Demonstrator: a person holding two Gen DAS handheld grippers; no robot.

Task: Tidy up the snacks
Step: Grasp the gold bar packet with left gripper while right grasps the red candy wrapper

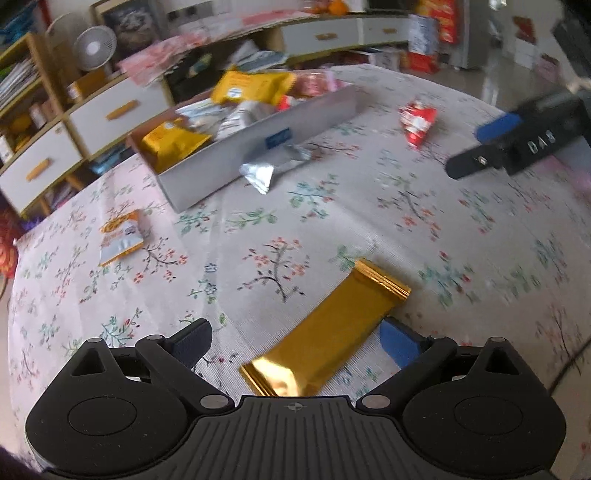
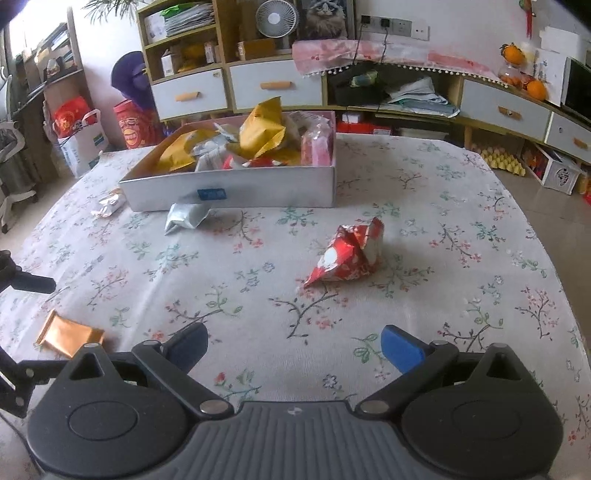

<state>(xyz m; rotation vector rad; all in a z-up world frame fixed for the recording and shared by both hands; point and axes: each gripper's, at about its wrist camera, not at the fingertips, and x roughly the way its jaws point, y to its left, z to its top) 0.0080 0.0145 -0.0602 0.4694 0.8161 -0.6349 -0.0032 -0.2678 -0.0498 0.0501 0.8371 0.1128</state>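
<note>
The gold bar wrapper (image 1: 325,332) lies flat on the floral tablecloth (image 1: 258,229), slanting between the spread fingers of the left gripper (image 1: 295,343); its near end sits just ahead of the gripper body, and its far end reaches past the fingertips. The jaws stand wide apart and neither pad touches the wrapper, though the blue right pad (image 1: 400,345) is just beside its edge. In the right wrist view the same bar (image 2: 70,338) shows as a dull orange-gold strip off to the left of the right gripper (image 2: 295,347), close to the dark linkage of the other tool.

The right gripper is also wide open and holds nothing; bare cloth lies between its fingers. Ahead of it and slightly to the right sits a crumpled red snack packet (image 2: 347,254), resting on the cloth and apart from both pads. From the left gripper that red packet (image 1: 417,122) appears far ahead to the right, near the right gripper (image 1: 495,147) seen at the frame's edge.

Farther ahead stands the white cardboard box (image 2: 258,188), filled with yellow, silver and pink packets. A silver packet (image 2: 186,218) lies on the cloth touching or just beside the box's near wall. A small silver-and-orange packet (image 2: 109,203) lies beside the box's left corner. Beyond the table are shelves and white drawers (image 2: 273,86) and a small fan (image 2: 277,18).
</note>
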